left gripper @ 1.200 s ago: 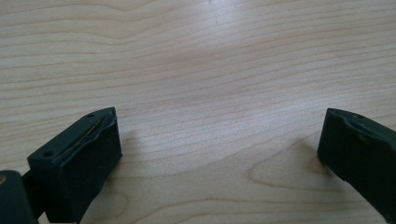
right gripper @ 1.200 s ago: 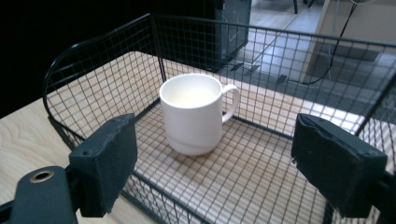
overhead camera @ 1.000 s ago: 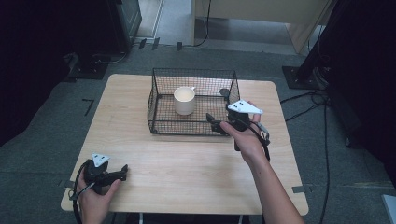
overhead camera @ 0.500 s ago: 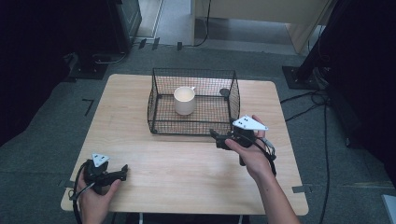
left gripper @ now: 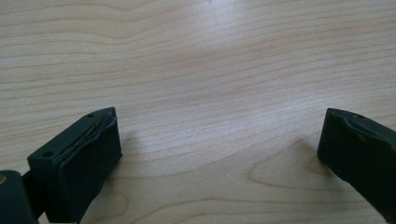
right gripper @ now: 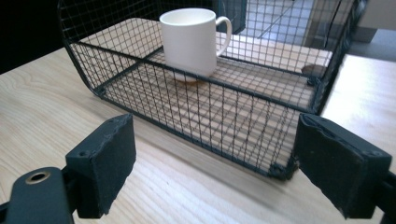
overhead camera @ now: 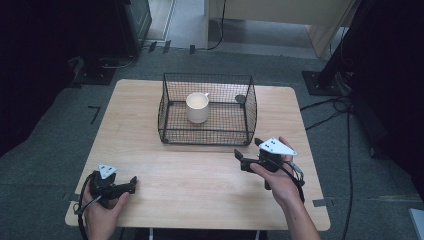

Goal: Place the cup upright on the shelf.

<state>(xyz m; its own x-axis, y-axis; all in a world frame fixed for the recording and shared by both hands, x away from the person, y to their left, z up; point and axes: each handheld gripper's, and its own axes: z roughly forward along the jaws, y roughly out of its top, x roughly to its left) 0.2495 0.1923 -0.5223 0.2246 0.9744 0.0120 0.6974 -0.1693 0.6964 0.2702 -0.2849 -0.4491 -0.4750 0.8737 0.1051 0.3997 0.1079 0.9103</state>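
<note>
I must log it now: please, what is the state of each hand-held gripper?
Left hand-held gripper: open, holding nothing, above the light wooden table.
Right hand-held gripper: open, holding nothing.

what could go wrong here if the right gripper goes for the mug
1. The mug stands inside the wire basket; a low, straight approach by the open right gripper would likely hit the near wall, so it probably has to go over the rim.
2. The basket looks light and may slide on the table if bumped.
3. The mug's handle faces away from the gripper, so the grasp would likely be on the smooth body, which may slip.
</note>
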